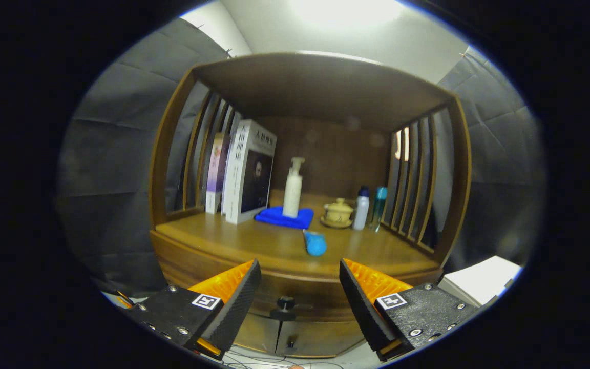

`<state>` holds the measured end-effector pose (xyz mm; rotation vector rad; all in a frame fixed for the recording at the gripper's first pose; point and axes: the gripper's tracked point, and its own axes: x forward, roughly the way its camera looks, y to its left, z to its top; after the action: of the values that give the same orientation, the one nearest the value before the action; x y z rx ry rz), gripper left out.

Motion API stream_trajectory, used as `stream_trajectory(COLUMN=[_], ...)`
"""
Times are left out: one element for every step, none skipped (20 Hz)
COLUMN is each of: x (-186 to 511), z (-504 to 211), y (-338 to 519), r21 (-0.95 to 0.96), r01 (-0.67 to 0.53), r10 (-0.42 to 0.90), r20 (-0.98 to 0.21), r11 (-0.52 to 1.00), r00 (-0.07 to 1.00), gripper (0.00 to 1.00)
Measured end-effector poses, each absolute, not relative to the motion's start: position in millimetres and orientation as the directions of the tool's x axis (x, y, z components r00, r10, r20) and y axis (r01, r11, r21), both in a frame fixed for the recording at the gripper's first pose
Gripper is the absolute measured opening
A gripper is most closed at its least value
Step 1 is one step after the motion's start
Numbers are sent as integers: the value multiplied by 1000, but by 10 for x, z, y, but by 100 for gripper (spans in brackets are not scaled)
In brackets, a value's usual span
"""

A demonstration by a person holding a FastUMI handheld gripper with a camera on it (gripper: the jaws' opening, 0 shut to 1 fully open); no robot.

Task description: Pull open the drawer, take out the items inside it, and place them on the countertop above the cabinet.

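Gripper view is showing your hand-held gripper hanging with its fingers spread wide, gripping nothing, in front of the wooden cabinet. Going left to right on the surface, upright books are leaning by the slatted side, a white pump bottle is standing on a folded blue cloth, a small blue item is lying nearer you, then a lidded ceramic cup, a white bottle and a teal bottle. Between your fingers, the drawer with its dark knob is sitting closed.
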<state>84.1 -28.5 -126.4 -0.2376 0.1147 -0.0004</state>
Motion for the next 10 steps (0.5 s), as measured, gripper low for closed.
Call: stream_trajectory(x=[820, 793, 741, 680, 627, 573, 502, 414, 332, 231], z=[-1062, -856, -678, -535, -431, -322, -223, -149, -100, -72], y=[-265, -256, -267, -274, -277, -258, -230, -206, -143, -84], r21=[-223, -216, -216, -221, -225, -228, -226, -217, -206, -195], r01=[-15, -17, -15, -11, -10, -20, -20, -20, -33, -47], r10=[-6, 1, 3, 2, 3, 14, 16, 18, 31, 46], r20=[-92, -72, -56, -40, -31, -25, -19, -12, -9, -10], r11=[975, 976, 976, 975, 974, 973, 974, 976, 978, 980], r00=[996, 997, 998, 999, 1000, 1000, 1000, 1000, 999, 999], gripper=[95, 95, 95, 95, 95, 95, 95, 95, 95, 95])
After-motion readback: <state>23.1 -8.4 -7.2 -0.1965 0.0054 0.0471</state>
